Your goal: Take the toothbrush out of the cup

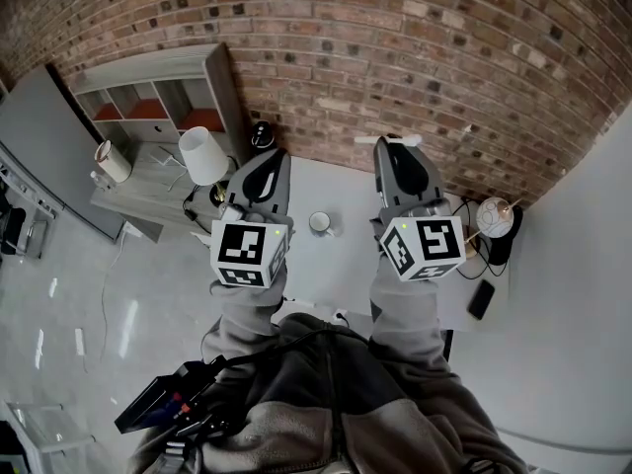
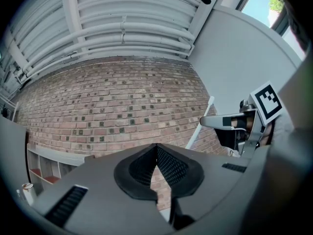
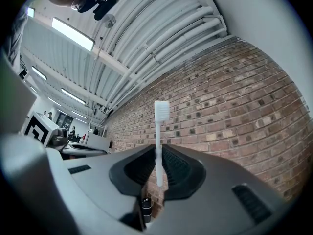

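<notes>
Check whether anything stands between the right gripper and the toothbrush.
Nothing visible does. The right gripper is shut on the toothbrush, whose white handle stands upright between its fingers. The cup sits on the table, apart from the toothbrush.

Head view steeply down over table point(image 1: 331, 181); gripper views upward, sharing brick wall point(image 2: 112, 106).

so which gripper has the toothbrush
The right gripper: its jaws are clamped on the white toothbrush, bristle end up. The left gripper is shut with nothing in it.
</notes>
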`<state>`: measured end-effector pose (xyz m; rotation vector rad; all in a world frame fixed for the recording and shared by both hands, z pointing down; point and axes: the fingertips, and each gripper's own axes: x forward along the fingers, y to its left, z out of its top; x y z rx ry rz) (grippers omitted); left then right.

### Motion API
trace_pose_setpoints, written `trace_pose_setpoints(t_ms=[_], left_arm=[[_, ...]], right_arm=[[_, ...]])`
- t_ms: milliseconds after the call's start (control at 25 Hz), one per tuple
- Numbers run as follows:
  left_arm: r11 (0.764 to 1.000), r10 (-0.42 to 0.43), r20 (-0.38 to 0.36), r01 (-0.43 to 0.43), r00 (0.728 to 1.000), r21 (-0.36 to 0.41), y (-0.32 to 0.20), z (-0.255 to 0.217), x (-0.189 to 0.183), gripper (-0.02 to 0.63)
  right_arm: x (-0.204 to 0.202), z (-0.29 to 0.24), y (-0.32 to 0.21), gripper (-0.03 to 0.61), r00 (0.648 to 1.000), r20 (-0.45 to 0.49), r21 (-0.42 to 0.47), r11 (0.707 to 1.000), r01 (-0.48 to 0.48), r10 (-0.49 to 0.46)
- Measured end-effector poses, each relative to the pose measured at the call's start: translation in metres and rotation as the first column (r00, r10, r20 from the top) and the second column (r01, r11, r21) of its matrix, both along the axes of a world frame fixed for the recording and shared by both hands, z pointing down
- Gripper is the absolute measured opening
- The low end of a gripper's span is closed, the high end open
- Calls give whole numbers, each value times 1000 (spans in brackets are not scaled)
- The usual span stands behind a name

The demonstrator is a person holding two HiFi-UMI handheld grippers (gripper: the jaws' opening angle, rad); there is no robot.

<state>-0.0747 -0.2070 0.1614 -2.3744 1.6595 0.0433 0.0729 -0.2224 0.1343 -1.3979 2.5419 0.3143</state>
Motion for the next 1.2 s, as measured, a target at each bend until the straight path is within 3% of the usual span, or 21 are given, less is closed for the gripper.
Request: trace_pose_setpoints(t_ms=[1200], left_arm=[[1000,-16,-7,16,1000,-14,-1,21,-13,5]], right_arm=[[-15,17,-1,48,1000,-9,9,1000,11,-11]])
